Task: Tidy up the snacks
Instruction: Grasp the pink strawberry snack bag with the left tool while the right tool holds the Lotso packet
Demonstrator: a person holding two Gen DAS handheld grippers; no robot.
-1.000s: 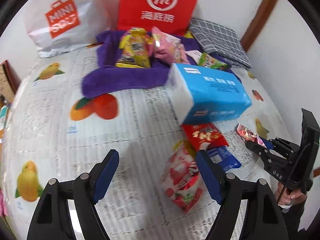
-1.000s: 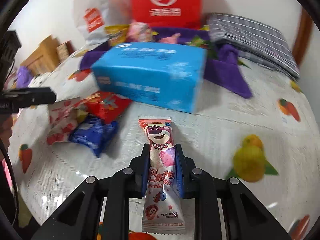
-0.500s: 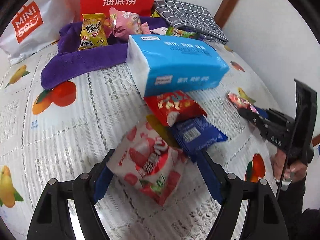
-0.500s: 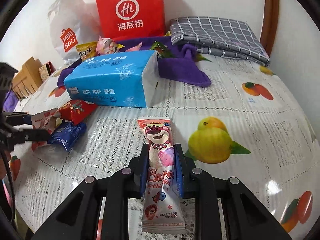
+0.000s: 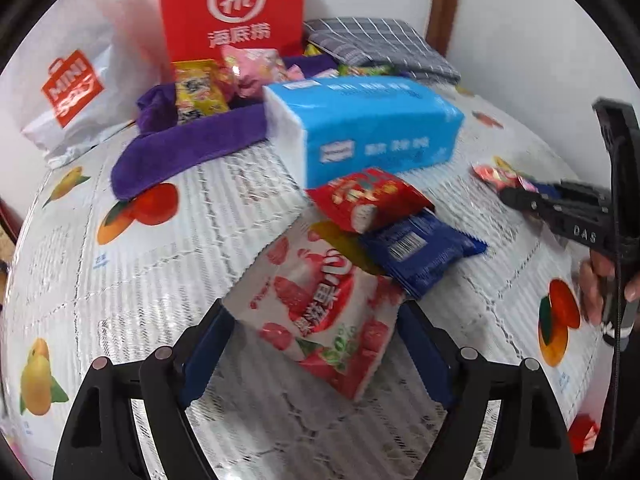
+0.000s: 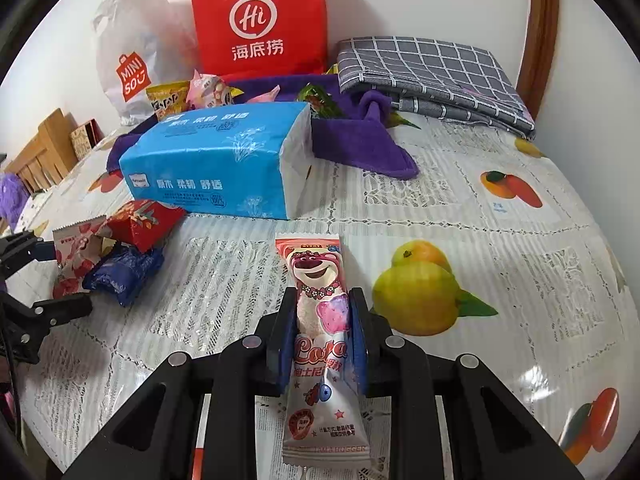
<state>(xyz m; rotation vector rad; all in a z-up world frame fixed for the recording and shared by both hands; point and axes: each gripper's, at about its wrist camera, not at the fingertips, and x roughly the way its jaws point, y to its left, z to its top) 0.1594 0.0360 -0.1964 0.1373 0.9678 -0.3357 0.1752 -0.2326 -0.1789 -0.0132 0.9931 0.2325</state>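
A white and red strawberry snack packet (image 5: 320, 304) lies on the fruit-print tablecloth (image 5: 160, 280), between the fingers of my left gripper (image 5: 311, 312). Its jaws are closing, with the blue pads at the packet's side edges. The far end of the packet rests against a red packet (image 5: 368, 200) and a dark blue packet (image 5: 420, 252). My right gripper (image 6: 324, 296) is shut on a long pink bear-print bar (image 6: 316, 276), held just above the cloth. In the right wrist view the left gripper (image 6: 60, 276) straddles the strawberry packet (image 6: 78, 256) at the far left.
A blue tissue pack (image 5: 380, 128) lies behind the packets. Beyond it a purple towel (image 5: 188, 148) carries a yellow snack (image 5: 198, 92), a pink one (image 5: 252, 68) and others. A red paper bag (image 5: 232, 8), a white shopping bag (image 5: 68, 88) and a folded checked cloth (image 6: 432, 76) line the wall.
My left gripper has moved forward and down so that the strawberry packet now sits between its fingers. The right gripper has kept its grip on the bear bar and barely moved.
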